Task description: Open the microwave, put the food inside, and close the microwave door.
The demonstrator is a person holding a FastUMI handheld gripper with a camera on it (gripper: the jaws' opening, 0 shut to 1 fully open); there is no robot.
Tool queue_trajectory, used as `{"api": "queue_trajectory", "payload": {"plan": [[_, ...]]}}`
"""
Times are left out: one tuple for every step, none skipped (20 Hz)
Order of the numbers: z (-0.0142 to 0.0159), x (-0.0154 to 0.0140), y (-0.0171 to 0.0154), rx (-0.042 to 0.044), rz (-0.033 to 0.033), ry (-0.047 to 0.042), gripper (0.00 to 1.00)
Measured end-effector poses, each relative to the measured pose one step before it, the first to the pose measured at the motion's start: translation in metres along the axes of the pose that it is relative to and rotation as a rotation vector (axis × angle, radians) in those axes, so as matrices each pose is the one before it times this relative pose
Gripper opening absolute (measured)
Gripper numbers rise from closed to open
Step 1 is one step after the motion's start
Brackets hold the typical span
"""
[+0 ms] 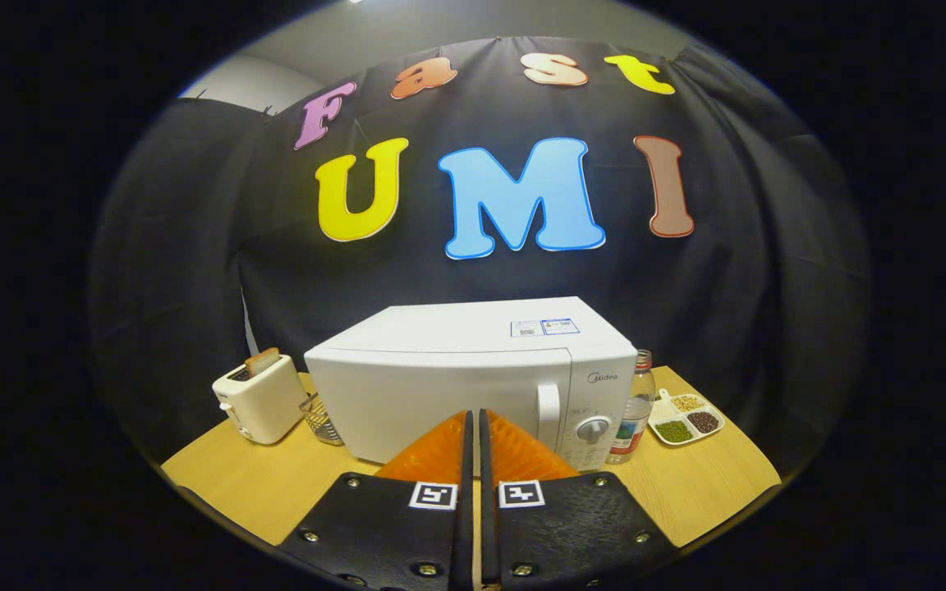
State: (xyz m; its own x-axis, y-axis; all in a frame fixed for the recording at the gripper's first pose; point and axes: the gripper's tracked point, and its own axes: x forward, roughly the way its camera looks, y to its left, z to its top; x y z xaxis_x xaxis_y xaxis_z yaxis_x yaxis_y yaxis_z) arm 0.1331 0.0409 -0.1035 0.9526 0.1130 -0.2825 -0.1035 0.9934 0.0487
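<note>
gripper (pixel 474 427): fingers pressed together, only a thin slit between them, nothing held. Tips point at the lower front of the microwave door, just short of it; can't tell if they touch.
microwave (pixel 440 386): white, centre of the bench, door closed. Sits straight ahead of the fingers.
door handle (pixel 548 408): vertical white bar at the door's right edge, just right of the fingertips.
control panel (pixel 596 414): right of the handle, one round dial (pixel 594 428) with buttons below it.
sticker (pixel 544 327): on the microwave top, toward the right rear; too small to make out.
food tray (pixel 689 421): white divided dish on the bench, right of the microwave, well apart from the fingers. Three compartments: green, dark and pale grains.
bottle (pixel 636 409): clear plastic, upright, between the microwave's right side and the food tray, close to both.
toaster (pixel 259 399): cream, left of the microwave, a slice of bread (pixel 262 360) sticking up from the slot.
wire basket (pixel 321 419): between toaster and microwave, partly hidden by the microwave's corner.
bench (pixel 259 476): light wood, carries everything above.
</note>
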Motion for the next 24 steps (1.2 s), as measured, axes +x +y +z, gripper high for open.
{"api": "queue_trajectory", "payload": {"plan": [[0.00344, -0.01257, 0.00126, 0.0007, -0.0035, -0.00955, 0.04], [0.00437, -0.01355, 0.00117, 0.00022, -0.00303, -0.01244, 0.04], [0.00408, -0.01431, 0.00111, 0.00009, -0.00503, -0.01709, 0.04], [0.0032, -0.01425, 0.00142, -0.00434, -0.00572, -0.01456, 0.04], [-0.00055, -0.01059, 0.00665, -0.0047, -0.00437, -0.01432, 0.04], [0.00256, -0.01443, 0.00107, -0.00427, -0.0051, -0.01489, 0.04], [0.00127, -0.0136, 0.00197, 0.00054, 0.0027, -0.00999, 0.04], [-0.0003, -0.01257, 0.00524, 0.00509, 0.0143, -0.00805, 0.05], [0.0009, -0.01317, 0.00296, -0.00059, 0.00557, -0.00871, 0.06], [0.00258, -0.0109, 0.00108, -0.00286, -0.00002, -0.01065, 0.29], [0.00316, -0.00839, -0.00008, 0.00441, -0.0039, -0.0136, 0.45], [0.00293, -0.01244, 0.00065, 0.00855, 0.00532, -0.01506, 0.68], [0.00506, -0.01101, 0.00122, 0.00641, 0.00137, -0.0166, 0.78], [0.00179, -0.00452, -0.00173, -0.00479, -0.00245, -0.01109, 0.96], [0.00263, -0.00711, -0.00103, -0.01094, -0.00302, -0.00385, 0.99], [0.00018, -0.00267, -0.00193, -0.0096, 0.0008, -0.00342, 0.99], [0.00258, -0.00375, 0.00071, -0.0055, 0.00278, -0.00376, 0.99], [0.00158, -0.00308, -0.00133, -0.00295, -0.0027, -0.00827, 0.99], [0.00119, -0.00124, -0.0013, 0.00158, -0.00363, -0.00083, 0.99], [-0.00066, -0.00027, -0.0018, 0.00959, -0.00215, -0.00028, 0.99], [0.0012, -0.00053, 0.00048, 0.01091, -0.00197, 0.00282, 0.99], [0.00312, -0.00028, -0.00065, 0.01033, 0.00079, -0.00459, 0.99], [0.00407, 0.00044, 0.00018, 0.00411, -0.00237, -0.00757, 0.99], [0.00468, 0.00034, -0.00286, 0.00291, -0.00584, -0.00895, 0.99]]}}
